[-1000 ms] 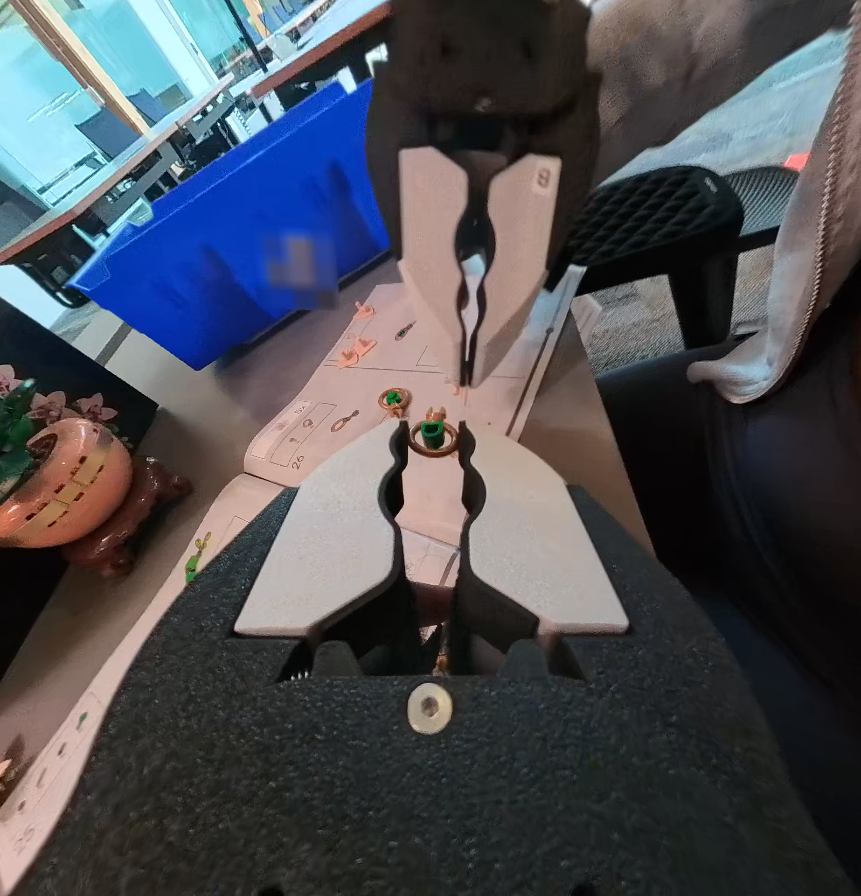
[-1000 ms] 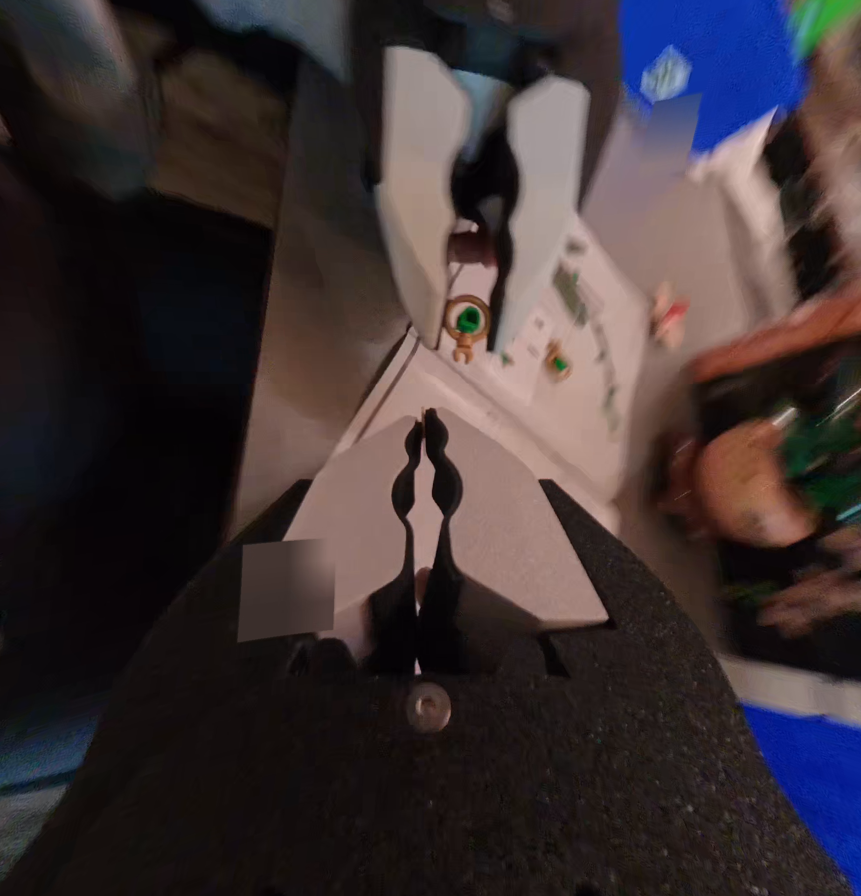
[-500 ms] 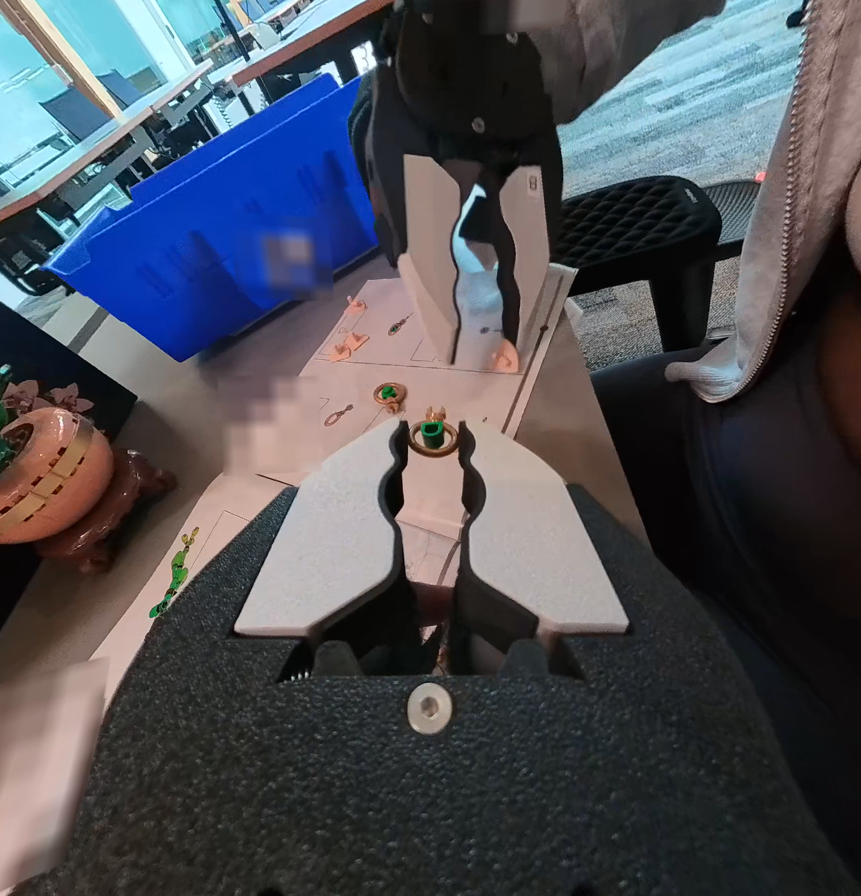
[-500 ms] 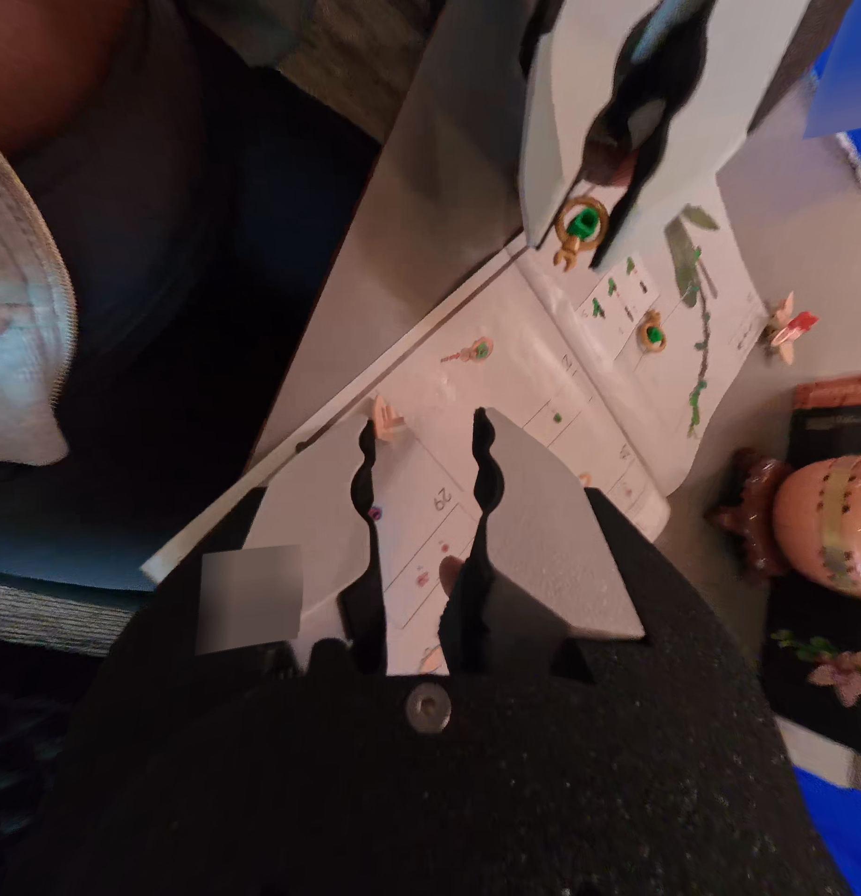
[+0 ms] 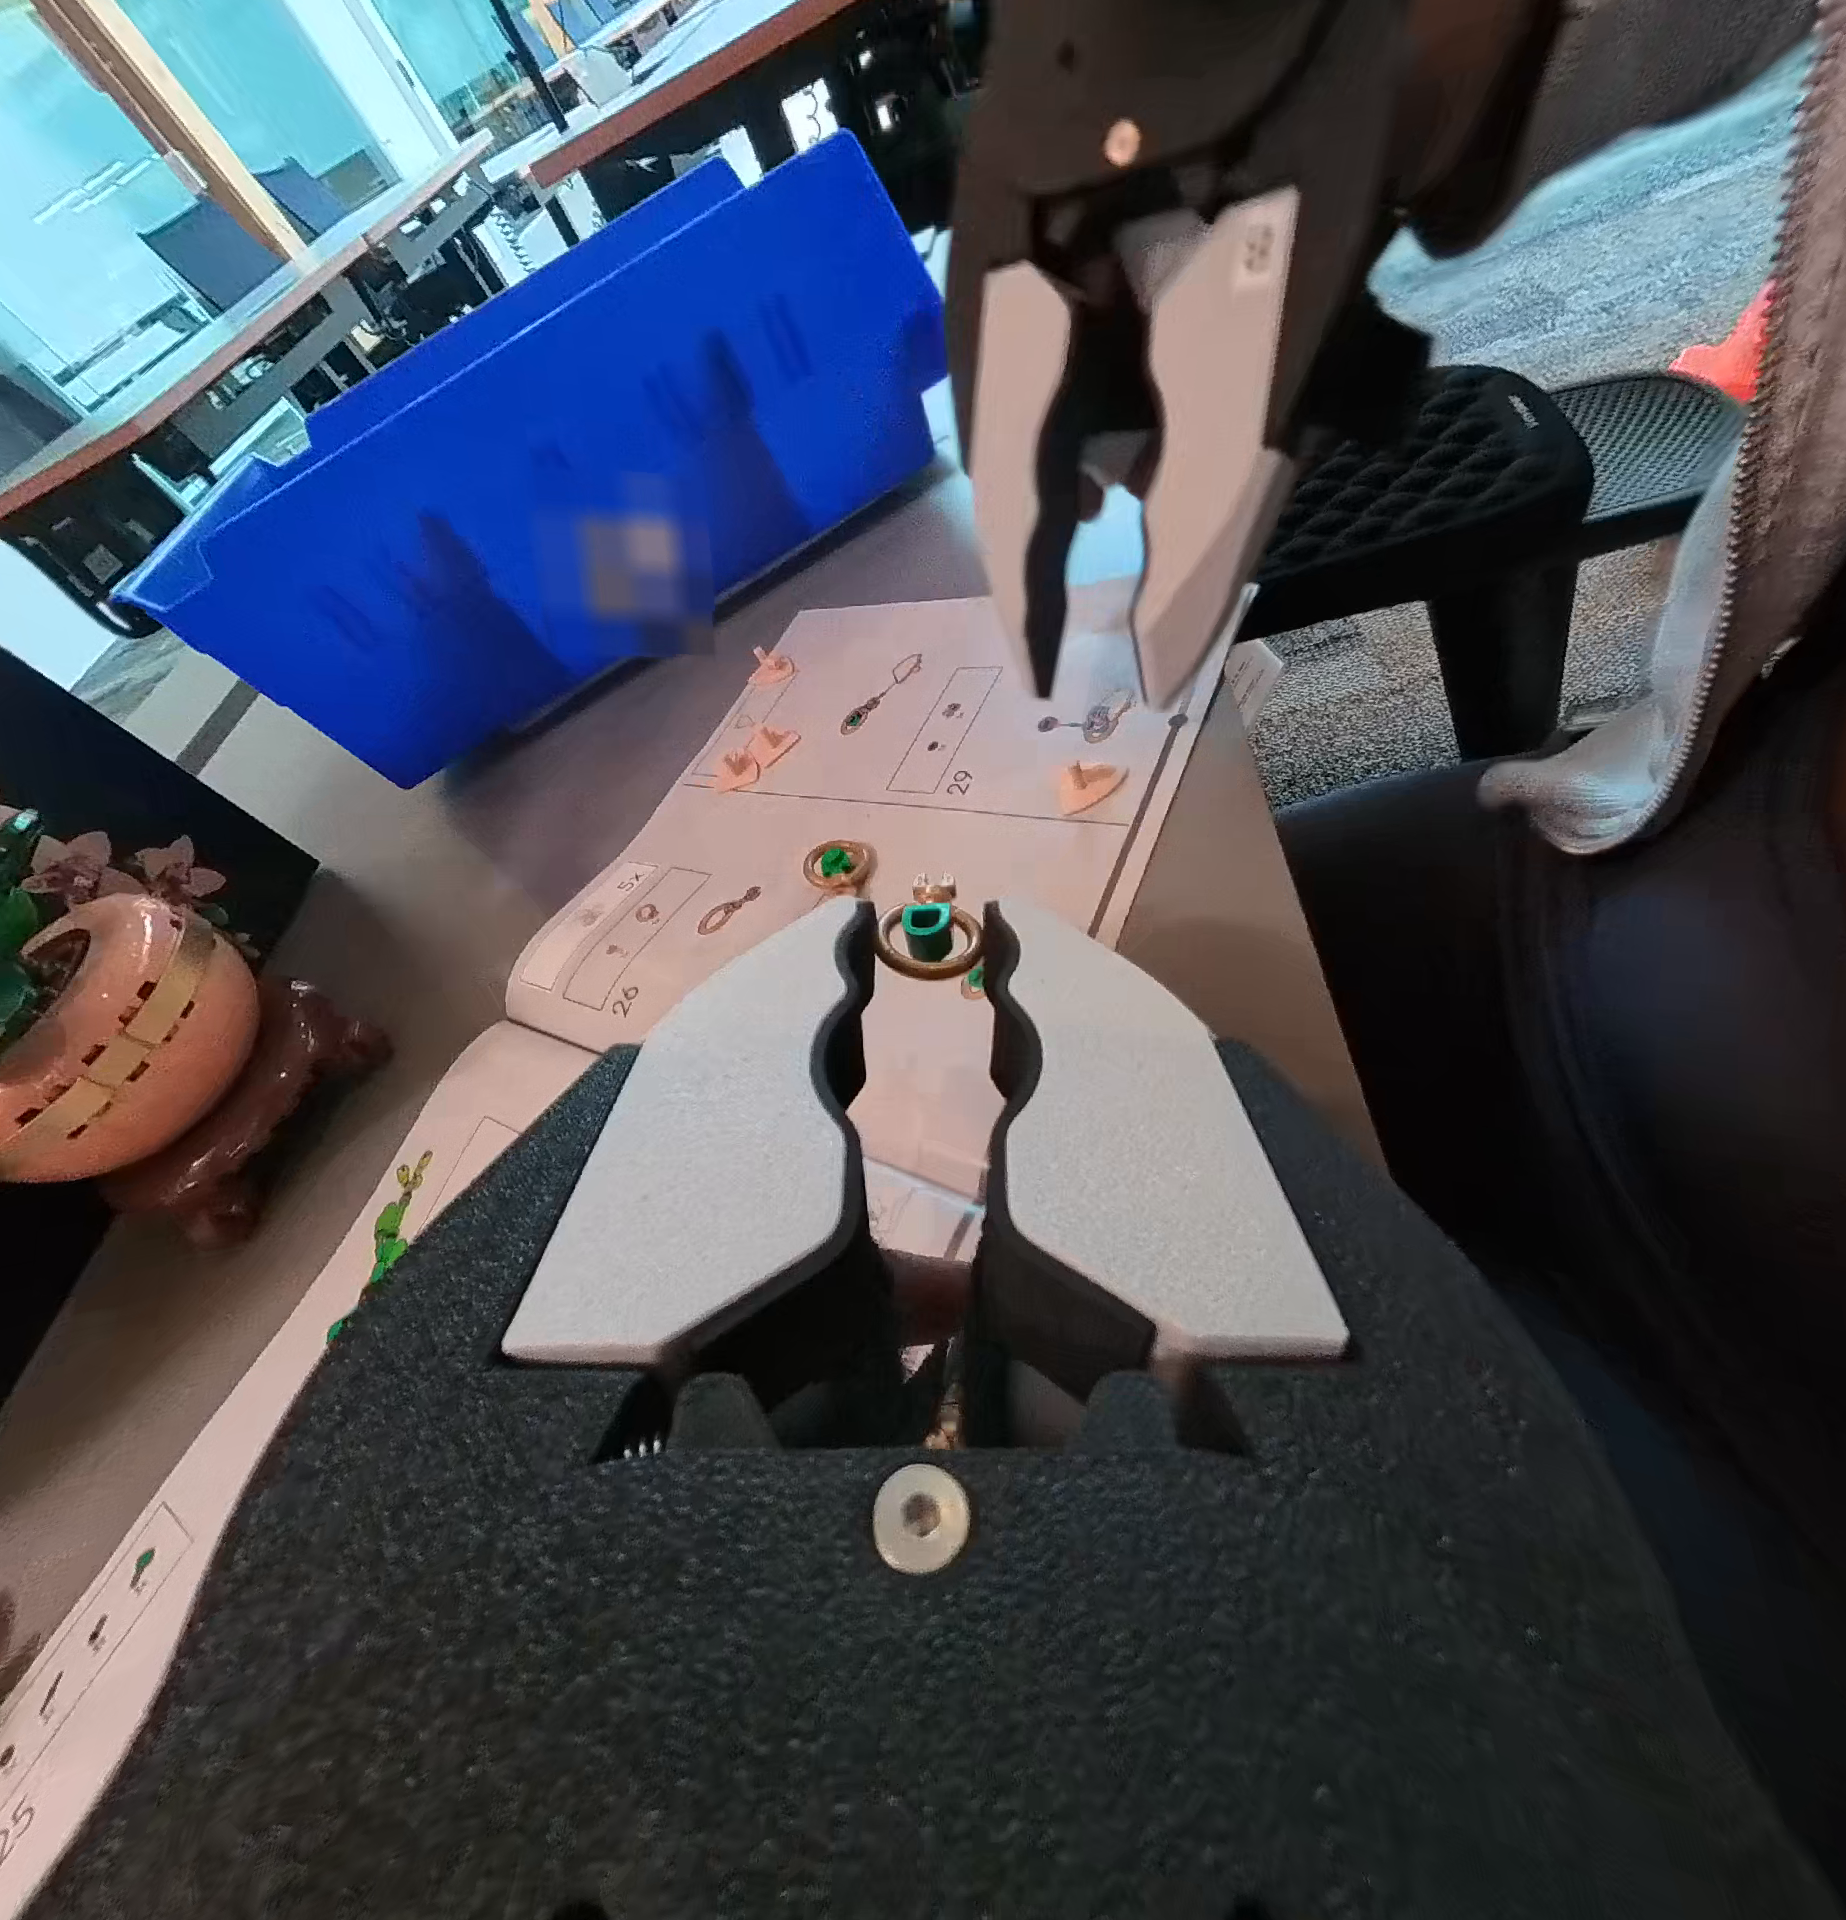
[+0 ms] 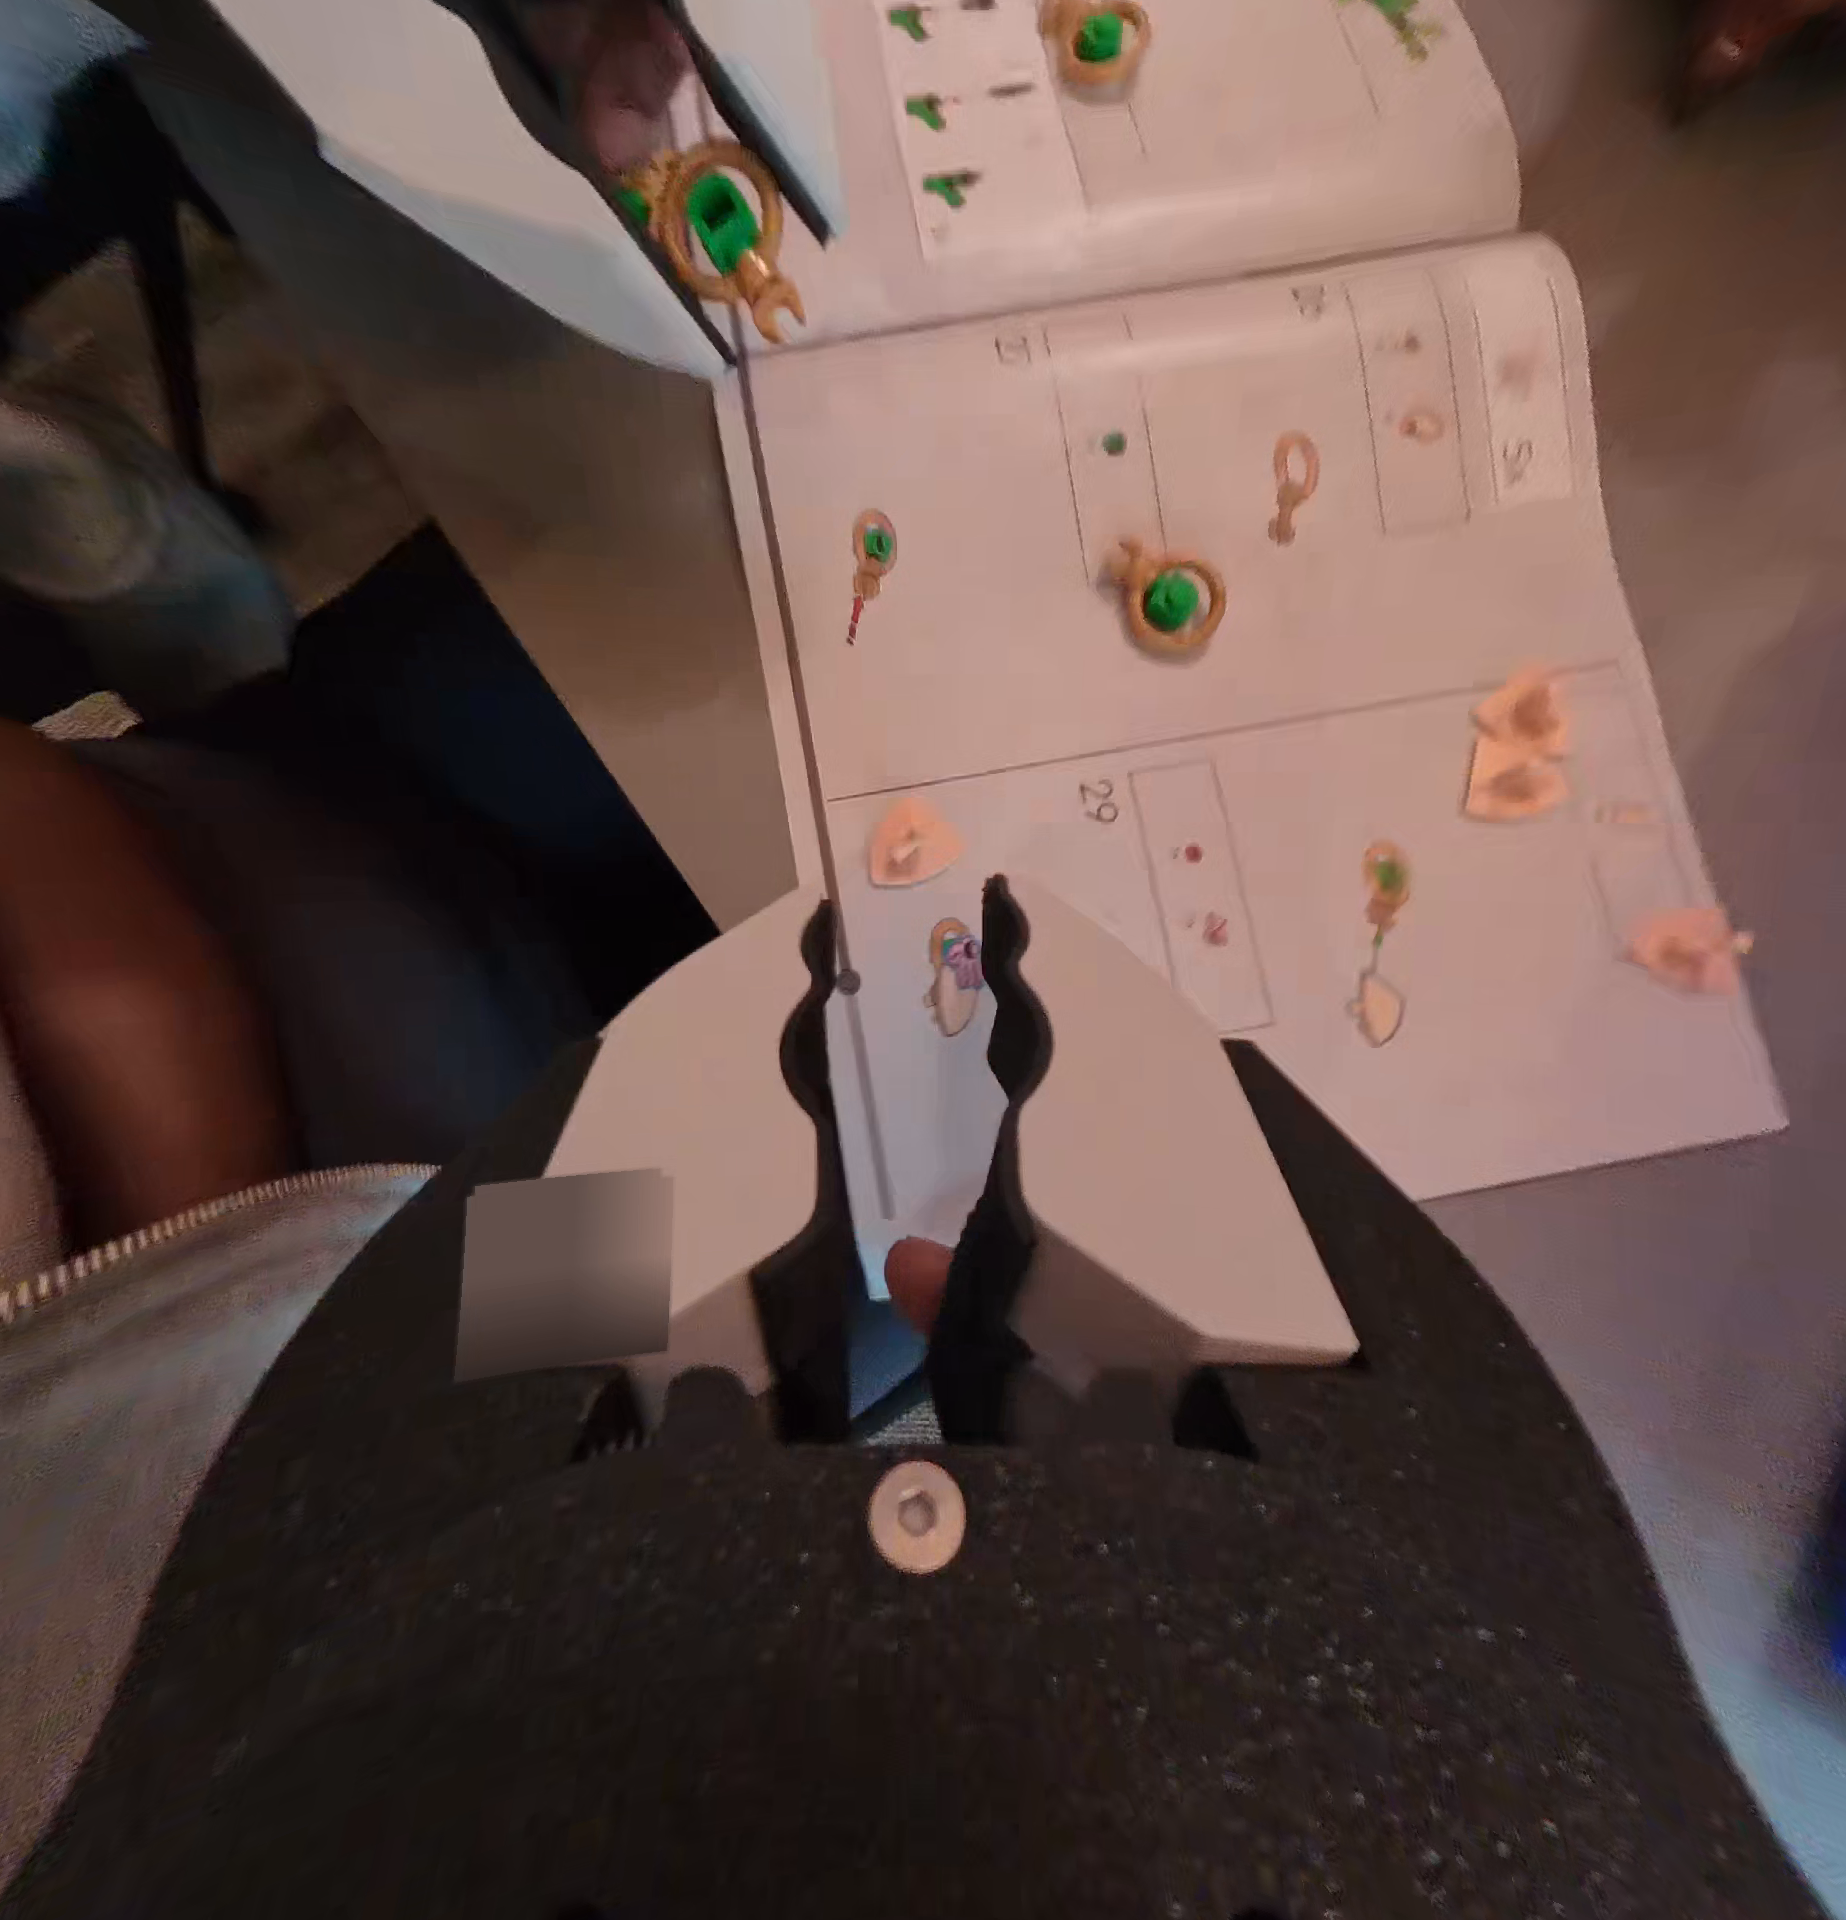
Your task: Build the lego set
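Gold ring piece (image 5: 927,943) between left tool (image 5: 929,920) tips, above booklet (image 5: 898,758).

The left wrist view is bright, with daylight coming from big windows (image 5: 150,177) far back on the left, and only the right gripper (image 5: 1095,665) up high looks a bit smeared. The right wrist view is dimmer and warmer, and the booklet (image 6: 1262,727) looks soft and fuzzy. Both pictures bend at the edges, and the dark corners hide what is there
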`<state>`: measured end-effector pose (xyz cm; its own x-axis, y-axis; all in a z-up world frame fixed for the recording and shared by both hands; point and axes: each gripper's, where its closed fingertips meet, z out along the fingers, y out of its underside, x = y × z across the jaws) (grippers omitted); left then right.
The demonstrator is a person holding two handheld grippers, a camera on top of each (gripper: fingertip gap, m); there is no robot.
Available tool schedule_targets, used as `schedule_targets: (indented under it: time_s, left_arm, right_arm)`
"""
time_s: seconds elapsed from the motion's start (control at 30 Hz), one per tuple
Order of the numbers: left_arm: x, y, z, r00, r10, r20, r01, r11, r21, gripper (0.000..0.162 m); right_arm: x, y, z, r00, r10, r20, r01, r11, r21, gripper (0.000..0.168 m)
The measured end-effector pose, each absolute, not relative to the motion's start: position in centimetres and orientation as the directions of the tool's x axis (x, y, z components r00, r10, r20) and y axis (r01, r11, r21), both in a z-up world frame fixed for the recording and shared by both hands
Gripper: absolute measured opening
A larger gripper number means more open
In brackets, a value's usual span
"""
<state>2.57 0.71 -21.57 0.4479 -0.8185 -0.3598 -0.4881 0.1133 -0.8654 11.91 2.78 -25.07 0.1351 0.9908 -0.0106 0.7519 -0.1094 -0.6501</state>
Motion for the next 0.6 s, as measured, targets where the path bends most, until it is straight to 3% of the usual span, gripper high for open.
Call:
schedule_targets:
  time_s: [0.17, 0.37, 0.5, 0.6]
  left_arm:
    - [3.7, 0.5, -22.1, 0.399, -0.841, -0.365, -0.517, 0.122, -0.847, 0.019]
    - [4.9, 0.2, -23.5, 0.321, -0.907, -0.272, -0.558, 0.051, -0.828, 0.019]
    - [5.2, 0.2, -24.4, 0.291, -0.941, -0.173, -0.589, -0.034, -0.807, 0.019]
    - [5.1, 0.5, -24.5, 0.302, -0.937, -0.175, -0.606, -0.047, -0.794, 0.019]
  right_arm:
    - [11.0, 2.5, -26.1, 0.265, 0.963, -0.042, 0.682, -0.218, -0.698, 0.018]
    - [10.3, 2.5, -26.1, 0.112, 0.992, -0.061, 0.711, -0.123, -0.692, 0.002]
    - [10.5, 3.1, -26.1, -0.123, 0.991, -0.059, 0.745, 0.053, -0.665, 0.003]
    - [10.7, 3.4, -25.0, -0.016, 0.979, -0.202, 0.775, -0.116, -0.621, 0.018]
